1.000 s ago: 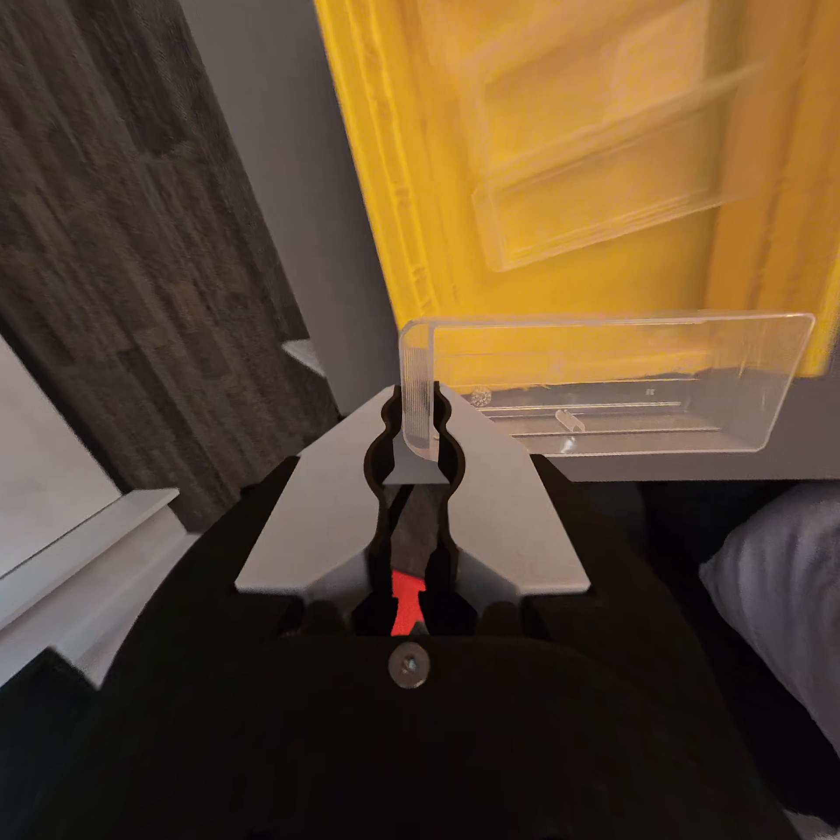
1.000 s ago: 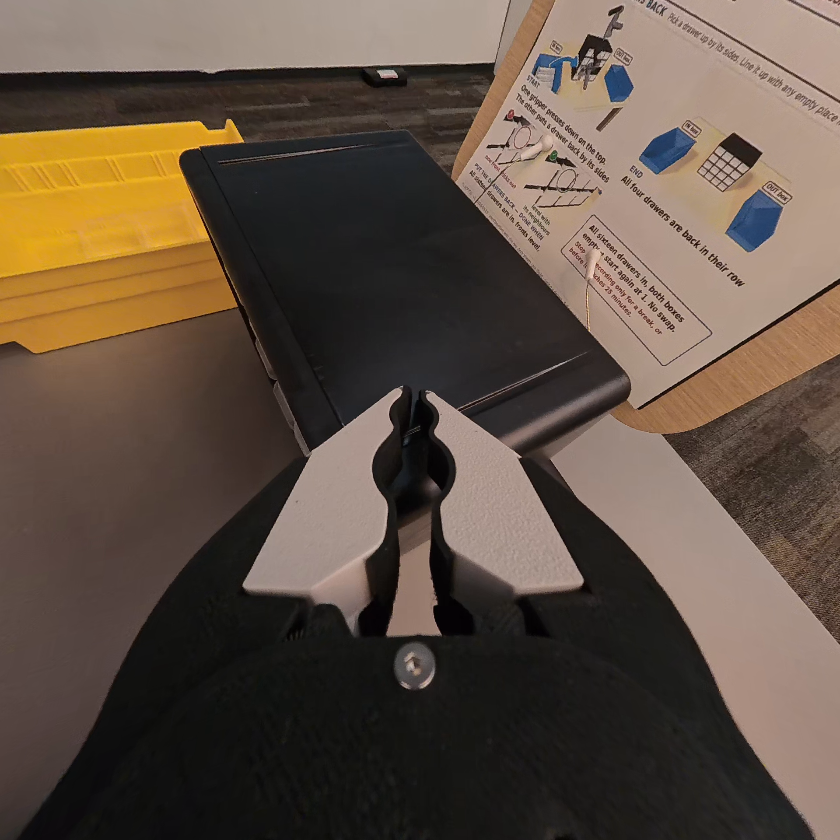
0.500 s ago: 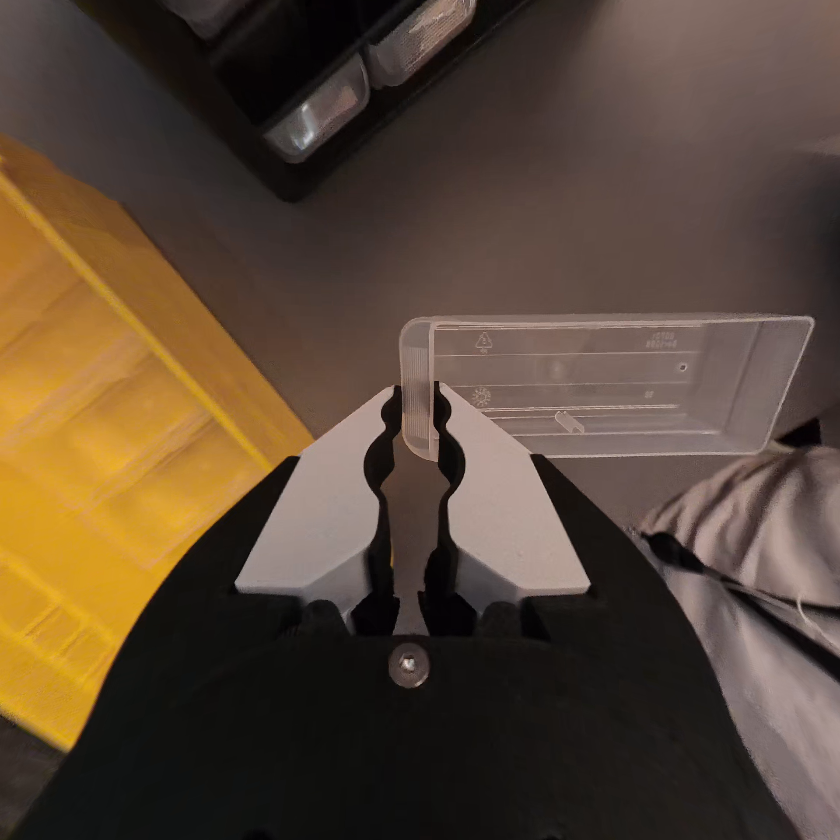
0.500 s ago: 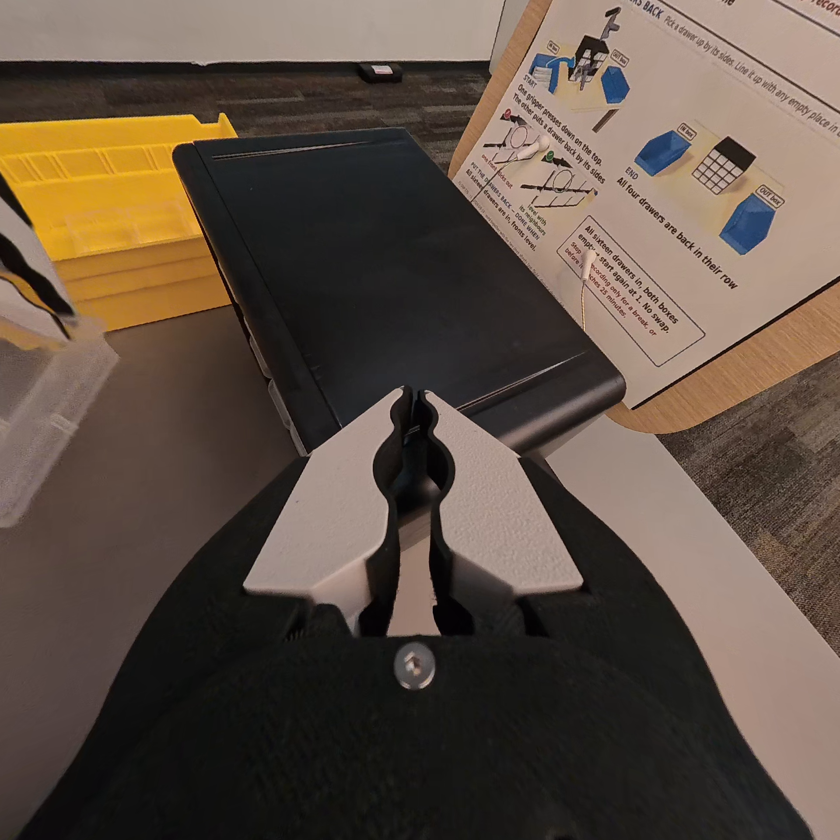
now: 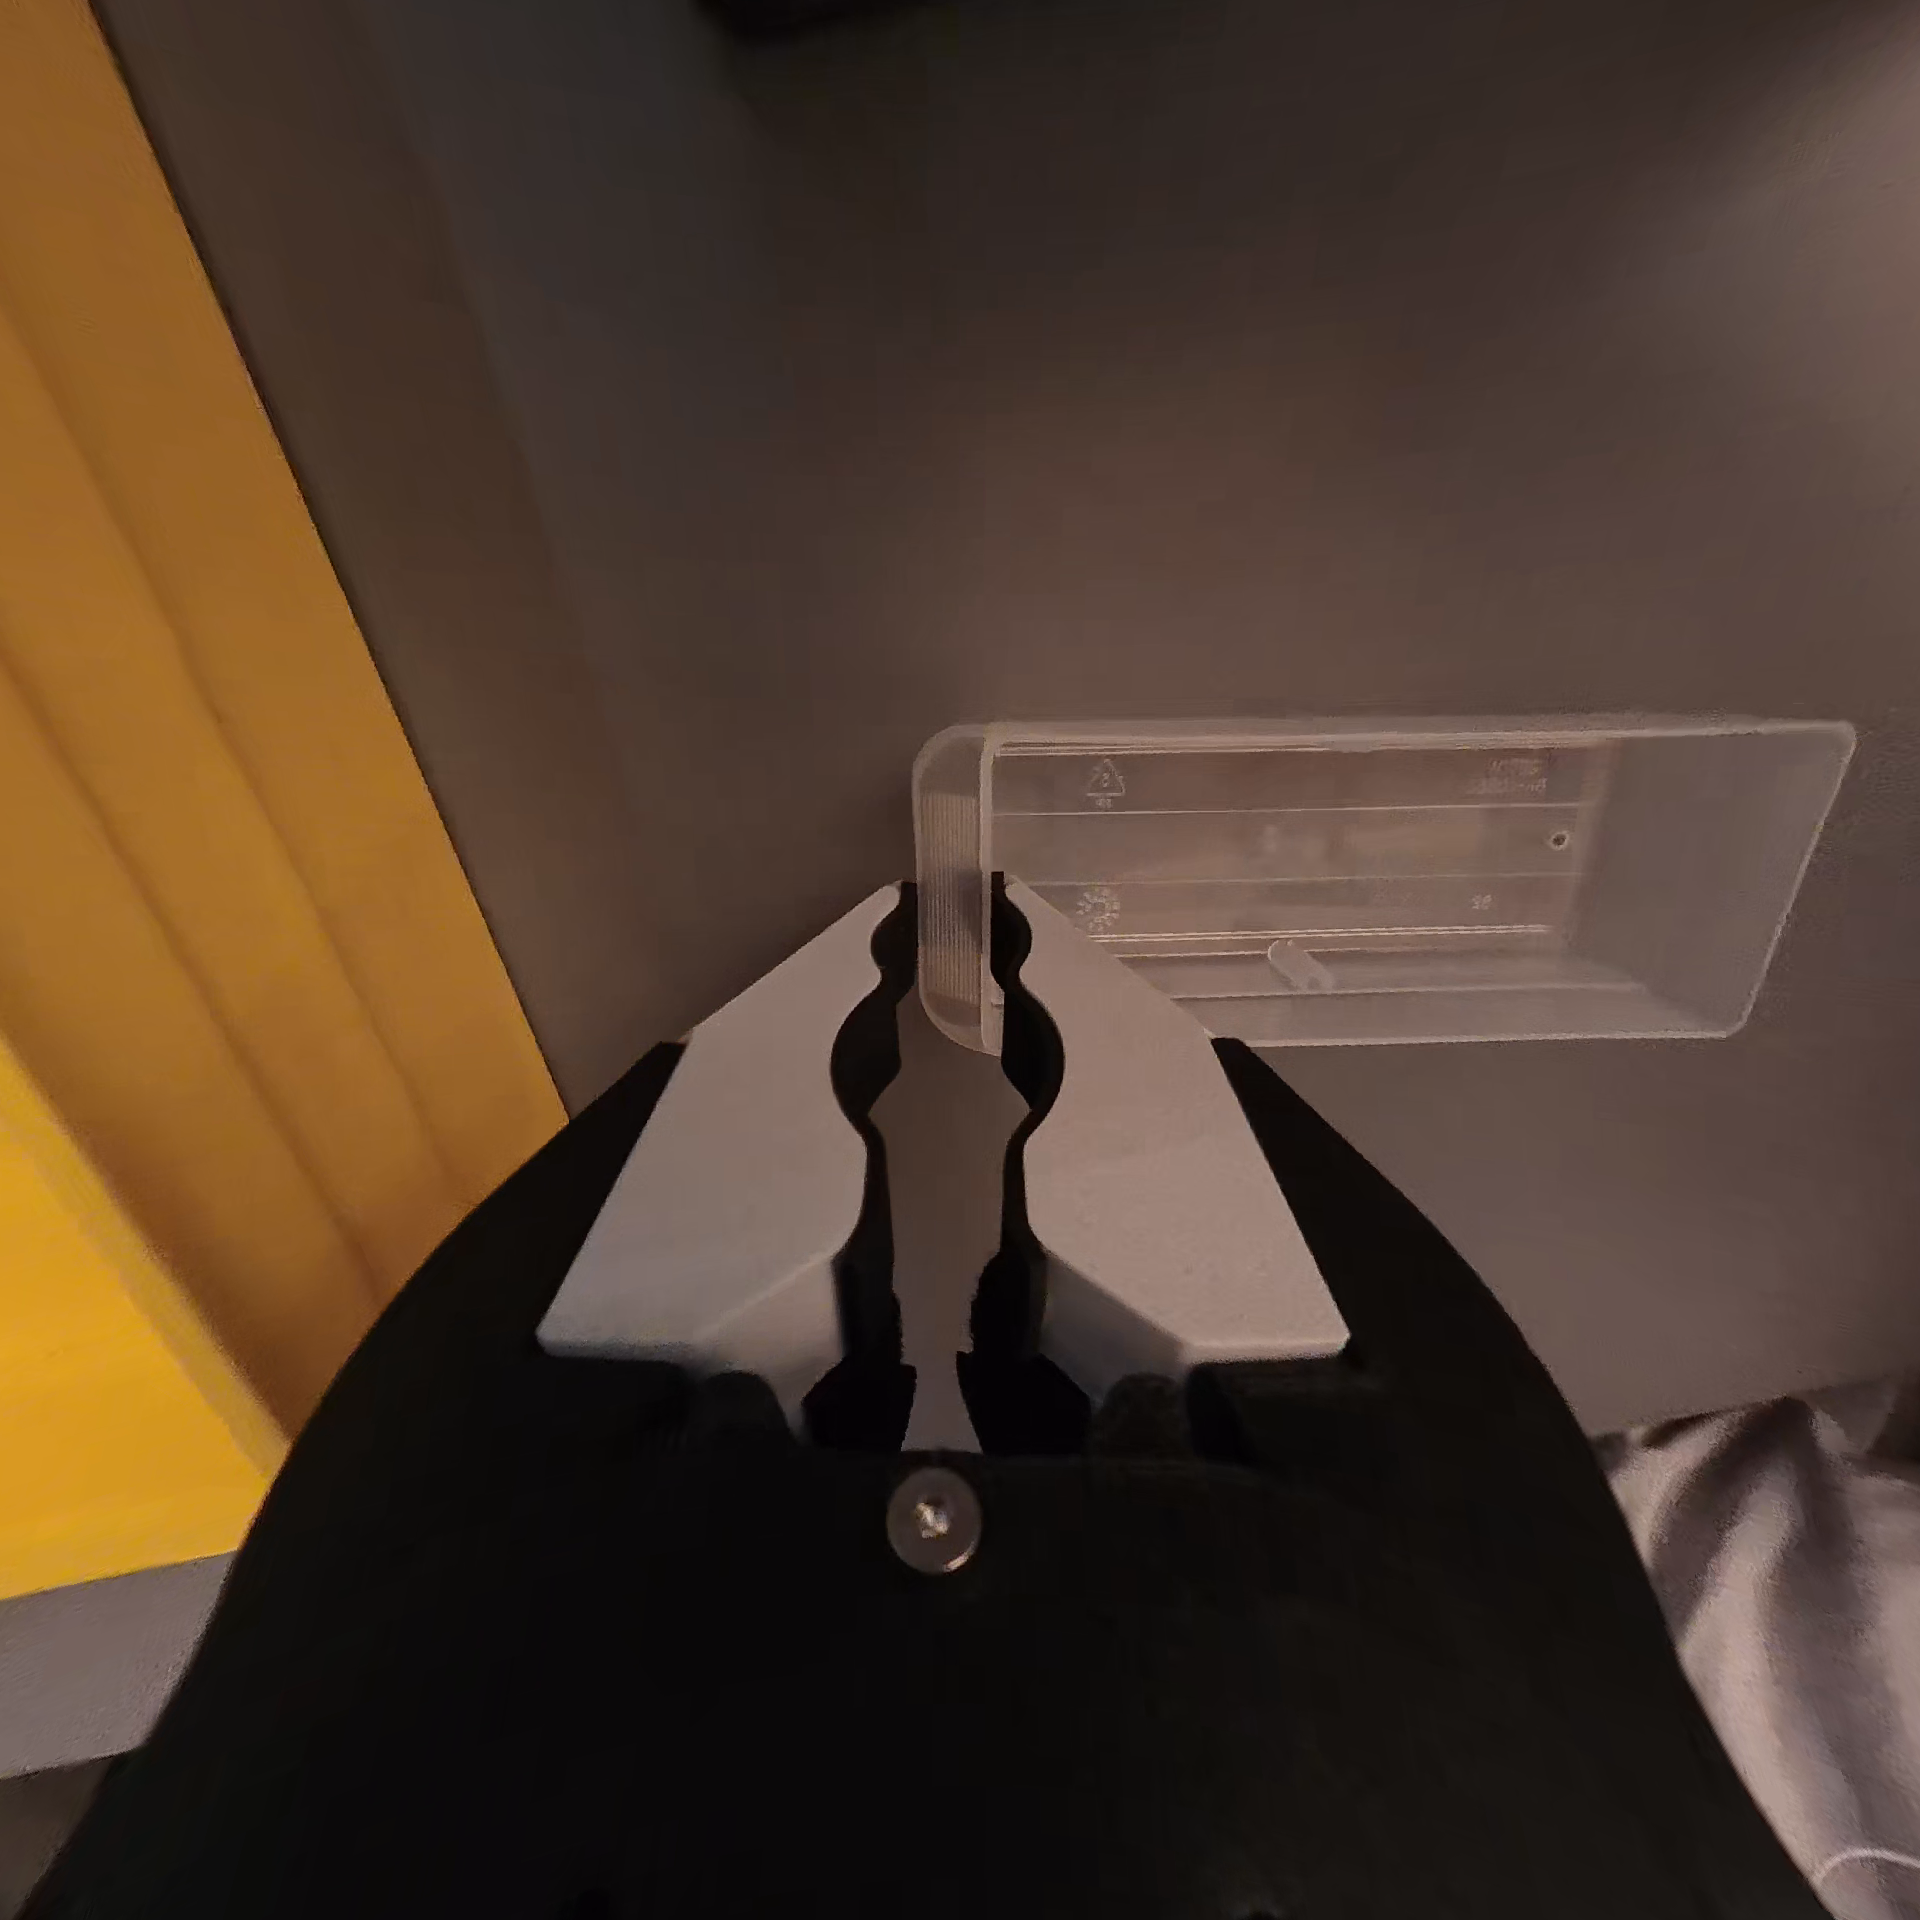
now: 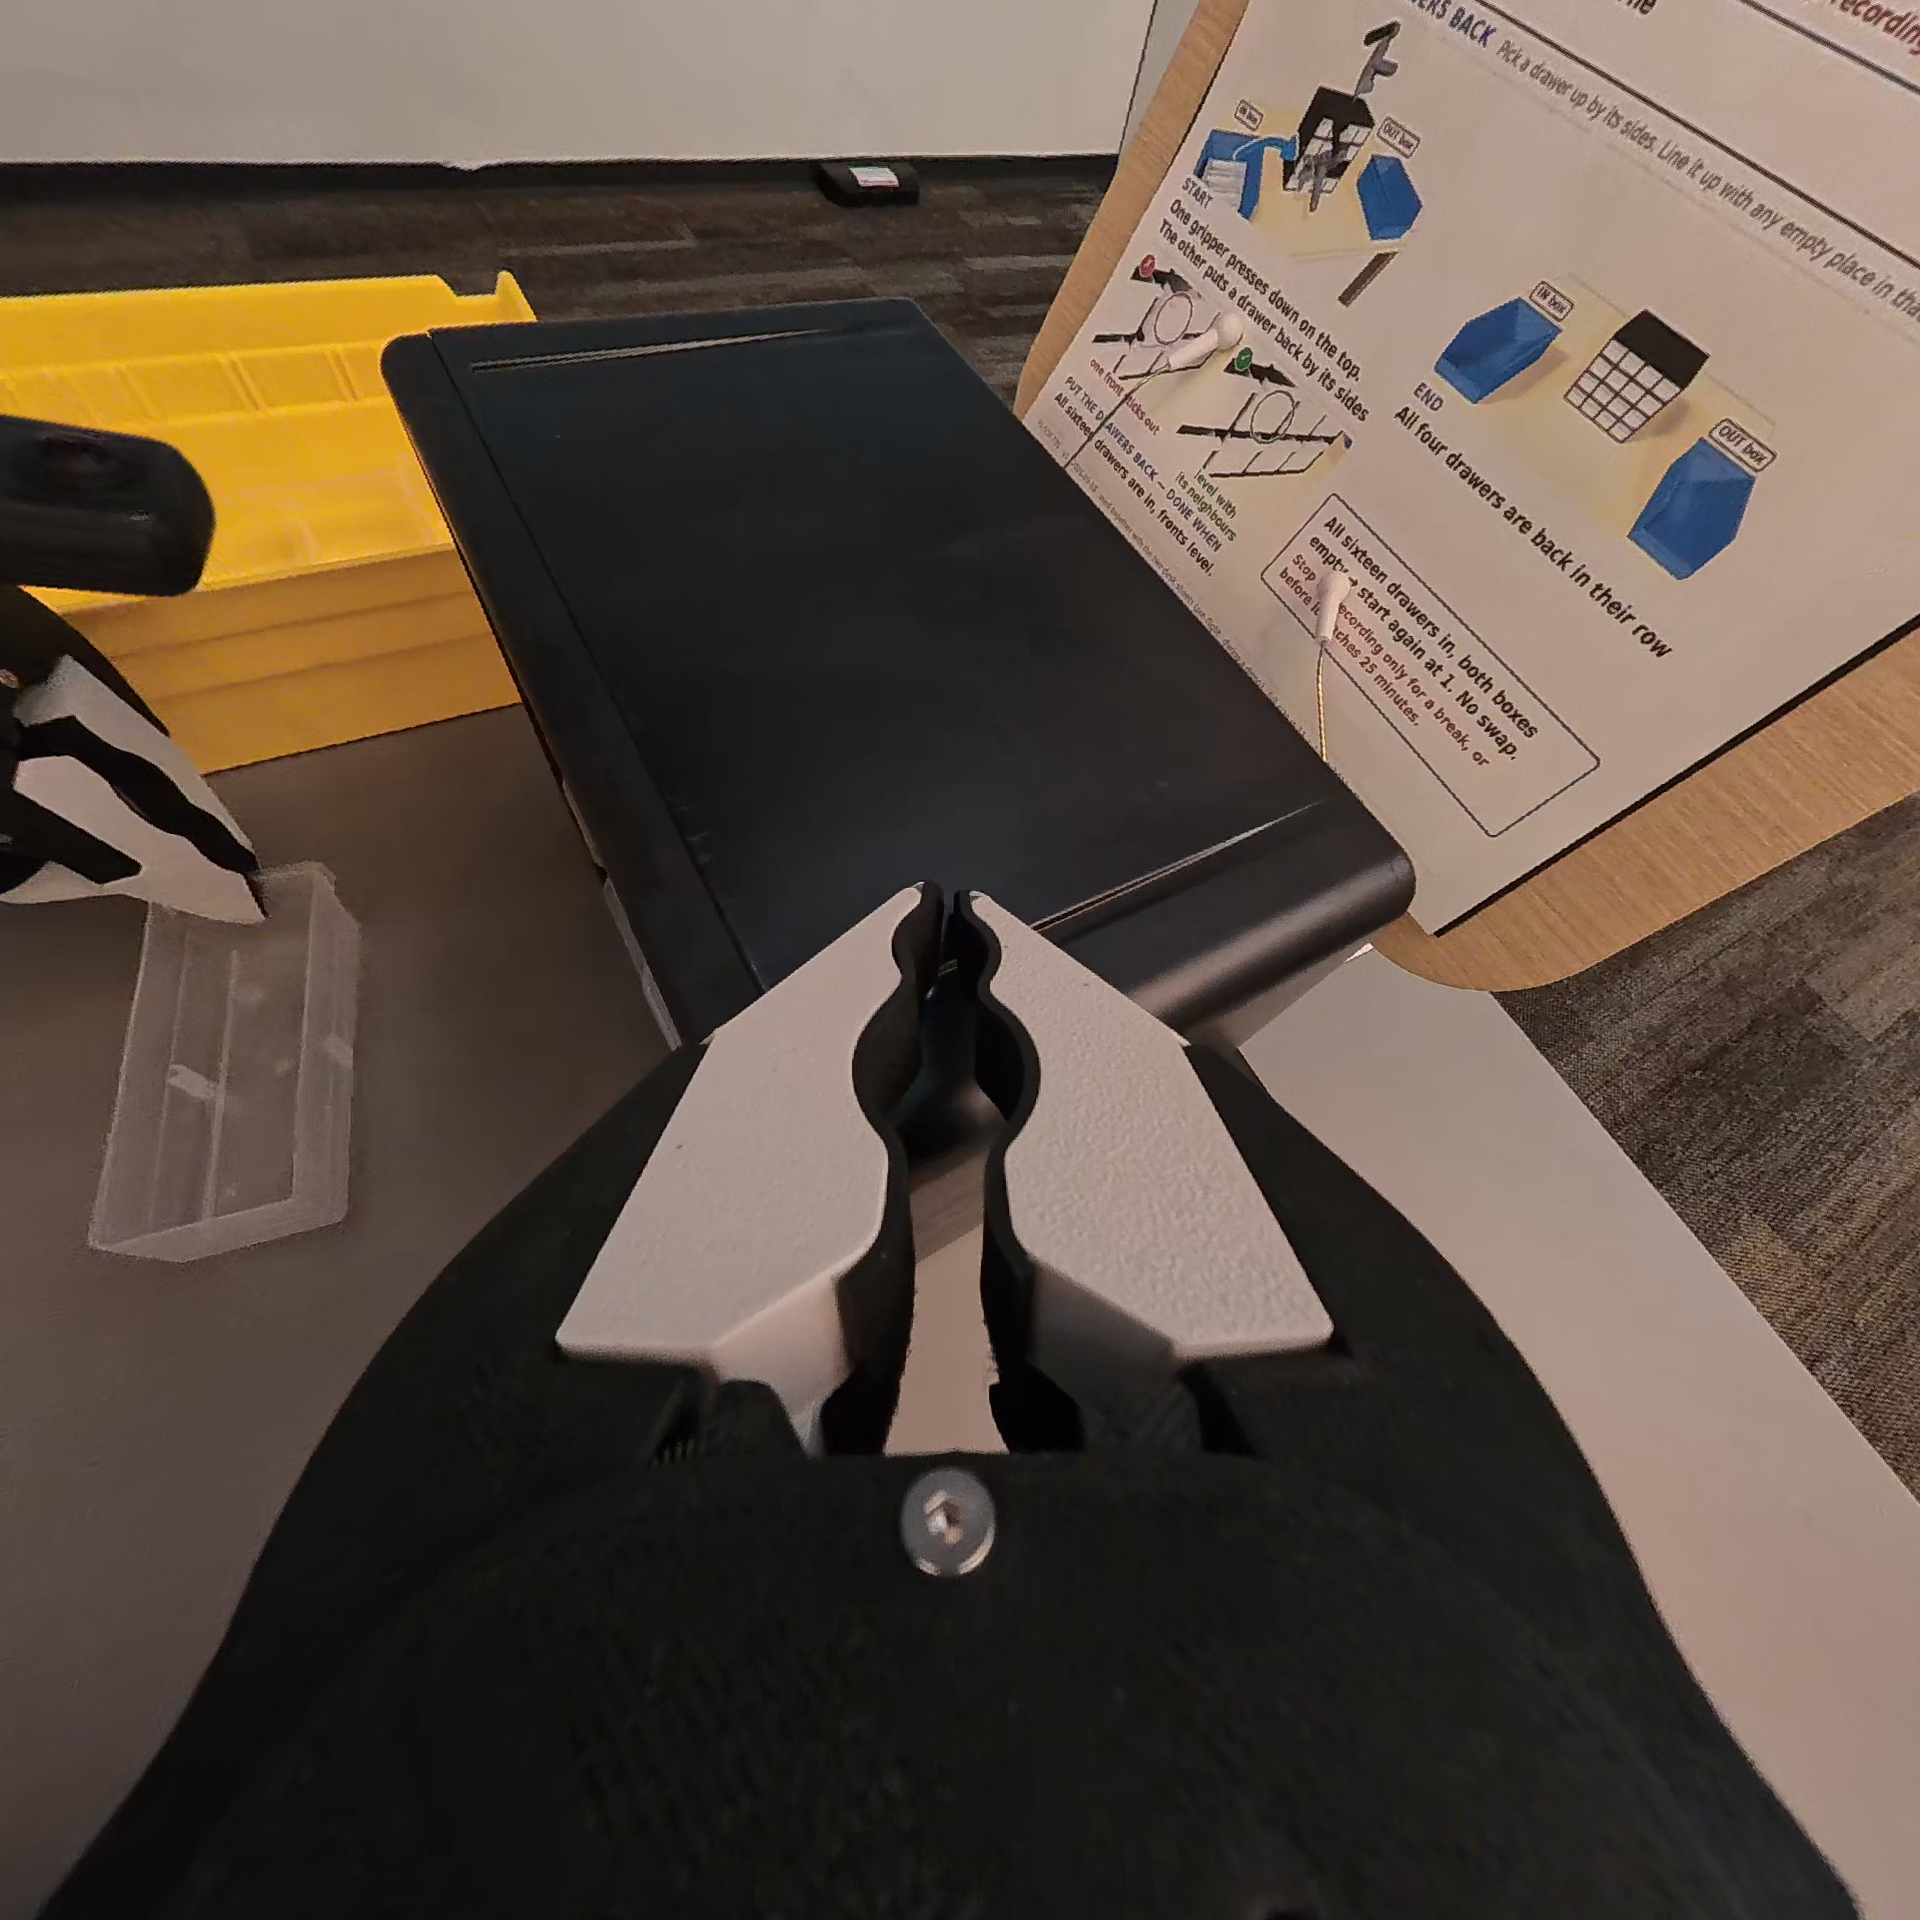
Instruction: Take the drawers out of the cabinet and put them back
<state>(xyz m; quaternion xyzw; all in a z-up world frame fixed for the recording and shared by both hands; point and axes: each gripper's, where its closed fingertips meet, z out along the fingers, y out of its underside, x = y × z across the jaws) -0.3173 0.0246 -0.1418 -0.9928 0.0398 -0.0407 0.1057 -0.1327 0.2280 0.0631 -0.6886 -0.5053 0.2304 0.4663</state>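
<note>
Left gripper [image 5: 956,914] is clamped on the front lip of a clear drawer [image 5: 1382,883], held just in front of the cabinet [image 6: 883,623] over the surface [image 5: 1143,416]; right gripper [image 6: 948,902] is closed and empty, its tips on the cabinet's top. Risk, as I judge it: the narrow pinch on slick plastic lets the drawer pivot or slip, so it could jam at a slot. Cabinet's front and its slots are out of view, and whether the drawer touches the surface is unclear.

Cabinet [image 6: 894,623] front hidden; yellow bin [image 6: 260,499] cut off
</note>
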